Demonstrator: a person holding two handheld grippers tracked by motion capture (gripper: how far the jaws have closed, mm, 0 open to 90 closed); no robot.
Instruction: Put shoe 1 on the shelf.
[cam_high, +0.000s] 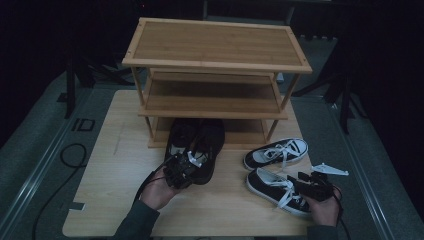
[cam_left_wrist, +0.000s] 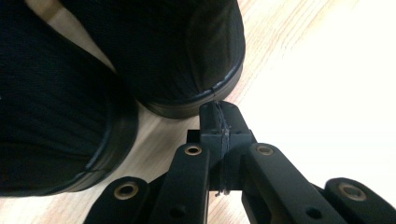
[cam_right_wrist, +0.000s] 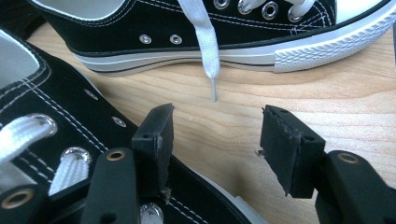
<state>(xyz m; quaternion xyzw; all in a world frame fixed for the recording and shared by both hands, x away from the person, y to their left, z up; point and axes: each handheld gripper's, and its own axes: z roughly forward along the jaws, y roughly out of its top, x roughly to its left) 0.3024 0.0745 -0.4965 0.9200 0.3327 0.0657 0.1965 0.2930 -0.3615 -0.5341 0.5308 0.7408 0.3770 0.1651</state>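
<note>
Two plain black shoes (cam_high: 196, 142) lie side by side in front of the wooden rack (cam_high: 215, 45), toes toward its bottom shelf. My left gripper (cam_high: 182, 167) sits at their heels; in the left gripper view its jaws (cam_left_wrist: 219, 112) are pressed together with nothing between them, just short of the right shoe's heel (cam_left_wrist: 187, 56). A pair of black lace-up sneakers with white soles lies at the right, the far one (cam_high: 276, 152) and the near one (cam_high: 275, 190). My right gripper (cam_right_wrist: 217, 126) stands open over the near sneaker (cam_right_wrist: 46, 107), with bare table between its pads.
The three-shelf rack stands at the back of the light wooden table (cam_high: 115, 200), its shelves bare. A loose white lace end (cam_right_wrist: 208, 56) hangs from the far sneaker (cam_right_wrist: 210, 28). A cable (cam_high: 72, 155) lies on the floor at the left.
</note>
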